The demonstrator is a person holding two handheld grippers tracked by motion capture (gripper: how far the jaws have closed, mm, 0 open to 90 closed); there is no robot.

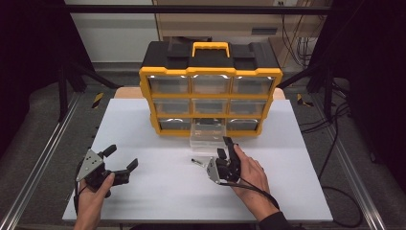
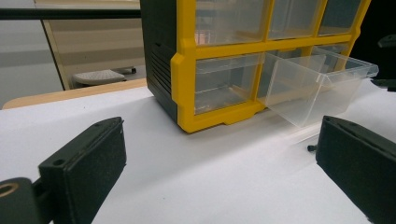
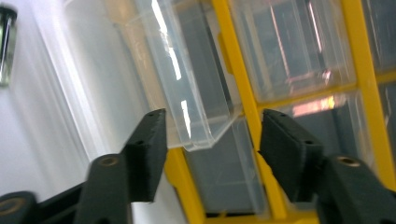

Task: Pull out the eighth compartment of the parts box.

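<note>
A yellow and black drawer cabinet (image 1: pixel 210 88) stands at the back of the white table (image 1: pixel 158 191). Its bottom middle clear drawer (image 1: pixel 207 136) is pulled out. My right gripper (image 1: pixel 226 147) sits just in front of that drawer, jaws open, pads touching nothing. In the right gripper view the drawer's corner (image 3: pixel 187 88) lies beyond the gap of the right gripper (image 3: pixel 212 149). A small dark screw (image 1: pixel 196 161) lies on the table left of that gripper. My left gripper (image 1: pixel 122 157) rests at the front left, wide open and holding nothing.
The cabinet (image 2: pixel 187 70) has several clear drawers in yellow frames and a yellow handle (image 1: pixel 210 48) on top. In the left gripper view the pulled-out drawer (image 2: pixel 313 88) juts out at the right, the screw (image 2: pixel 311 148) below it. Metal rails run along both table sides.
</note>
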